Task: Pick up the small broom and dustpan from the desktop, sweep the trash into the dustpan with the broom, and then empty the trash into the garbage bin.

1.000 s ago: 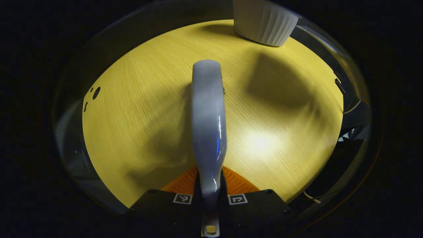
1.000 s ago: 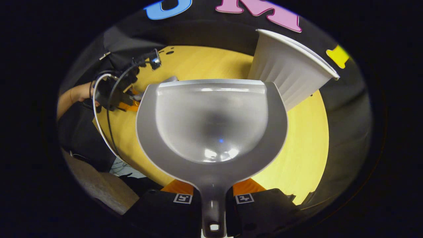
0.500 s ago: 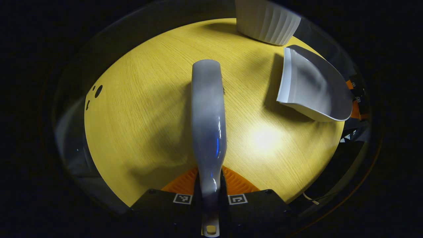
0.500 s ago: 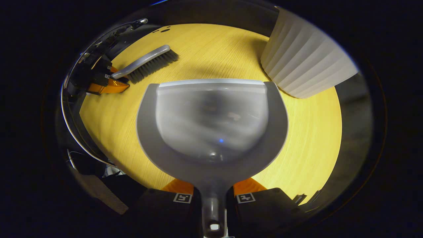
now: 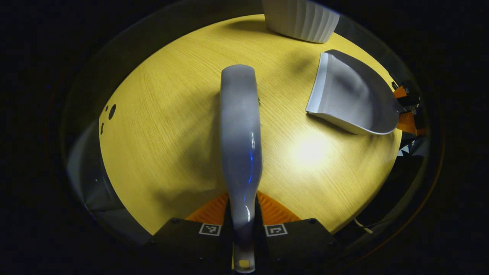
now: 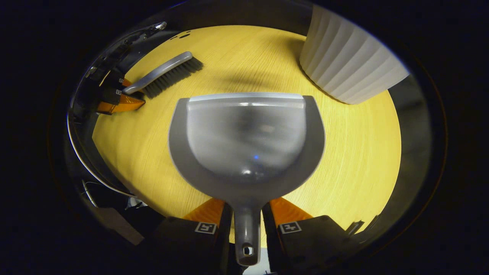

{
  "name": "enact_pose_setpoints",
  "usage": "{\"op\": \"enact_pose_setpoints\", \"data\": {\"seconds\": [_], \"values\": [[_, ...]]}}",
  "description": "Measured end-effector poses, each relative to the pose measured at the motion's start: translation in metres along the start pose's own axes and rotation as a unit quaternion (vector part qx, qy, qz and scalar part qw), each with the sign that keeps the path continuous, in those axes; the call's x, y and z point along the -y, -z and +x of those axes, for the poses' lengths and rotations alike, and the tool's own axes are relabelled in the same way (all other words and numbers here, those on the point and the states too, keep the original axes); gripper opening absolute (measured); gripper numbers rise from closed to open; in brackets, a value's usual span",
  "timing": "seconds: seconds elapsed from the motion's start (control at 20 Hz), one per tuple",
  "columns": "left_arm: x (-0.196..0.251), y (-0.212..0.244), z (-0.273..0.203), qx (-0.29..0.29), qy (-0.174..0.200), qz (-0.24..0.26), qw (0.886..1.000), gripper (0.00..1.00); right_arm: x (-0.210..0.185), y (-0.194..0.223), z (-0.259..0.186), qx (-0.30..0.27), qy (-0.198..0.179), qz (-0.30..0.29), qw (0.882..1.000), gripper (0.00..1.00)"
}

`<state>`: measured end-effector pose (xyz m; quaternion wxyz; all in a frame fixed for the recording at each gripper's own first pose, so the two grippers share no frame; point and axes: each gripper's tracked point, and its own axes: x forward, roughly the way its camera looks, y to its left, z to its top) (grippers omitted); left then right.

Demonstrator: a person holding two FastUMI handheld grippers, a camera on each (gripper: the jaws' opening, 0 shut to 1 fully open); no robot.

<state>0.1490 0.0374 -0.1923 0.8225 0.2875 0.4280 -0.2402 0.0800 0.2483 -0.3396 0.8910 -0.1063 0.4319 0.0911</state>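
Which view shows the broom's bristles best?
The right gripper view: the broom lies side-on over the desktop, its bristles plain below the handle. The left gripper view shows its back from above, with the bristles hidden beneath.

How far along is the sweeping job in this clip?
Nearly finished, by the look of it. The dustpan is empty and lies on the desktop; no trash shows there. The right tongs stand open around its handle. The left tongs grip the broom. Left: set the broom down. The bin stands nearby.
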Motion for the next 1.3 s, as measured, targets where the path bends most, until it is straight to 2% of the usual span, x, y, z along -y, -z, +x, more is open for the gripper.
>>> {"op": "enact_pose_setpoints", "data": {"seconds": [0.05, 0.1, 0.15, 0.2, 0.25, 0.35, 0.4, 0.5, 0.55, 0.7, 0.9, 1.05, 1.1, 1.3], "values": [[-0.001, -0.001, 0.000, 0.006, -0.001, -0.001, 1.000, 0.28, -0.001, -0.001, -0.003, 0.005, -0.006, 0.006, 1.000, 0.51], [-0.003, -0.003, -0.002, 0.017, -0.009, 0.001, 1.000, 0.28, -0.002, -0.002, -0.007, 0.010, -0.012, 0.010, 1.000, 0.46], [-0.004, -0.005, -0.006, 0.033, -0.014, 0.005, 0.999, 0.29, -0.003, -0.004, -0.013, 0.019, -0.016, 0.011, 1.000, 0.50], [-0.006, -0.010, -0.016, 0.054, -0.023, 0.014, 0.998, 0.29, 0.000, -0.005, -0.019, 0.029, -0.014, 0.011, 0.999, 0.67], [-0.008, -0.013, -0.025, 0.076, -0.034, 0.023, 0.996, 0.40, 0.002, -0.005, -0.026, 0.040, -0.015, 0.010, 0.999, 0.82], [-0.013, -0.021, -0.043, 0.117, -0.052, 0.024, 0.991, 0.65, 0.003, -0.011, -0.040, 0.075, -0.021, 0.016, 0.997, 0.85], [-0.014, -0.026, -0.053, 0.142, -0.058, 0.014, 0.988, 0.69, 0.004, -0.018, -0.050, 0.099, -0.023, 0.022, 0.995, 0.84], [-0.017, -0.038, -0.081, 0.203, -0.068, -0.016, 0.977, 0.78, 0.014, -0.041, -0.072, 0.174, -0.015, 0.041, 0.984, 0.90], [-0.017, -0.044, -0.099, 0.237, -0.072, -0.031, 0.968, 0.82, 0.022, -0.055, -0.086, 0.214, -0.006, 0.048, 0.976, 0.92], [-0.028, -0.060, -0.153, 0.339, -0.093, -0.067, 0.934, 0.84, 0.042, -0.082, -0.132, 0.309, 0.027, 0.048, 0.950, 0.92], [-0.038, -0.071, -0.233, 0.459, -0.117, -0.124, 0.872, 0.85, 0.049, -0.109, -0.212, 0.413, 0.065, 0.034, 0.908, 0.94], [-0.043, -0.076, -0.286, 0.527, -0.131, -0.145, 0.827, 0.90, 0.050, -0.121, -0.269, 0.466, 0.098, 0.024, 0.879, 0.96], [-0.043, -0.077, -0.300, 0.540, -0.133, -0.149, 0.818, 0.90, 0.048, -0.124, -0.284, 0.481, 0.106, 0.021, 0.870, 0.98], [-0.034, -0.073, -0.348, 0.570, -0.131, -0.168, 0.793, 0.92, 0.039, -0.132, -0.337, 0.527, 0.110, 0.026, 0.843, 0.98]]}}
